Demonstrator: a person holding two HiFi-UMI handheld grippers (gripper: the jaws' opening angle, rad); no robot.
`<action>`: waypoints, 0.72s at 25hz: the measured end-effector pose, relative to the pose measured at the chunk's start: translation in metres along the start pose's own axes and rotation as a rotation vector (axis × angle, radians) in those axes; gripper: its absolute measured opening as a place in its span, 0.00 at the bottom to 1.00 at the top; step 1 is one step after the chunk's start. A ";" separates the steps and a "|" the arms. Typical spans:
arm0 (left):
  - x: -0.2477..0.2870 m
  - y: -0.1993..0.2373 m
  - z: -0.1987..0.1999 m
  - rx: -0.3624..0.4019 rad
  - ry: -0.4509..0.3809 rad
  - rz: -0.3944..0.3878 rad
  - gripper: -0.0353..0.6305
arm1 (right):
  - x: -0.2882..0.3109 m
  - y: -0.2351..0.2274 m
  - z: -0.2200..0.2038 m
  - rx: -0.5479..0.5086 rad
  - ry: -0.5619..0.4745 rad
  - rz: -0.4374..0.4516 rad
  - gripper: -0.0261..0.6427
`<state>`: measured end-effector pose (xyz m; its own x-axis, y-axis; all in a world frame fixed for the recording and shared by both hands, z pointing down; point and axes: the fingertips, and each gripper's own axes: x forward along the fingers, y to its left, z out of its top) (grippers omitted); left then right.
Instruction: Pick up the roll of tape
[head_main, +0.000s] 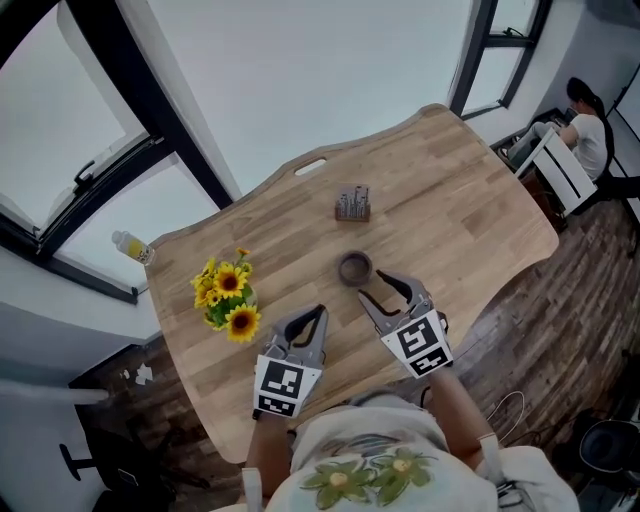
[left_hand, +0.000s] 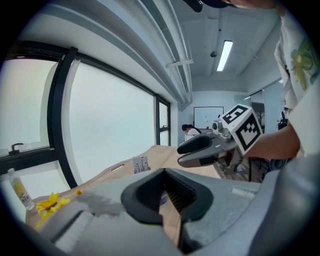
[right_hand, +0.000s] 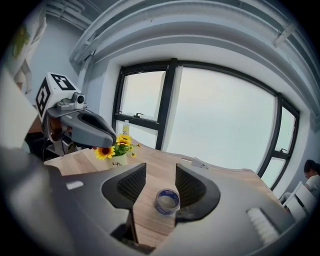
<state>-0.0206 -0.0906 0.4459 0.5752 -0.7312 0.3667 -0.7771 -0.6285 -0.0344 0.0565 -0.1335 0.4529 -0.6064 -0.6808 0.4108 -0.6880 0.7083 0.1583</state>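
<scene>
Currently my open right gripper (right_hand: 159, 184) has the tape (right_hand: 167, 201) near one jaw, lower centre; closing might shove it aside.

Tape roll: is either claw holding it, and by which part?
Nothing is held. The tape roll lies on the table, framed by the open right claw but ungripped; the left claw is empty.

I had bright, flat daylight from the big windows (head_main: 300, 80), which blew out to plain white in all three views. The table (head_main: 470, 200) was evenly lit, with only soft, faint shadows. A ceiling strip light (left_hand: 224, 55) glared in the left gripper view. Both gripper views bowed hard at the edges and fell off into dark corners (fisheye lens). The jaws up close looked soft, while the roll of tape (right_hand: 167, 201) was sharp.
</scene>
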 end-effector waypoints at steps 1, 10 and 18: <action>0.000 0.001 -0.002 -0.007 0.004 0.009 0.06 | 0.004 0.000 -0.003 -0.004 0.009 0.013 0.32; -0.003 0.022 -0.028 -0.097 0.033 0.083 0.06 | 0.049 0.008 -0.040 -0.042 0.101 0.126 0.32; 0.000 0.039 -0.048 -0.160 0.069 0.103 0.06 | 0.082 0.012 -0.072 -0.081 0.188 0.153 0.32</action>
<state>-0.0632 -0.1019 0.4894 0.4758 -0.7663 0.4317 -0.8650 -0.4967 0.0715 0.0269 -0.1675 0.5534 -0.6111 -0.5233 0.5939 -0.5549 0.8183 0.1500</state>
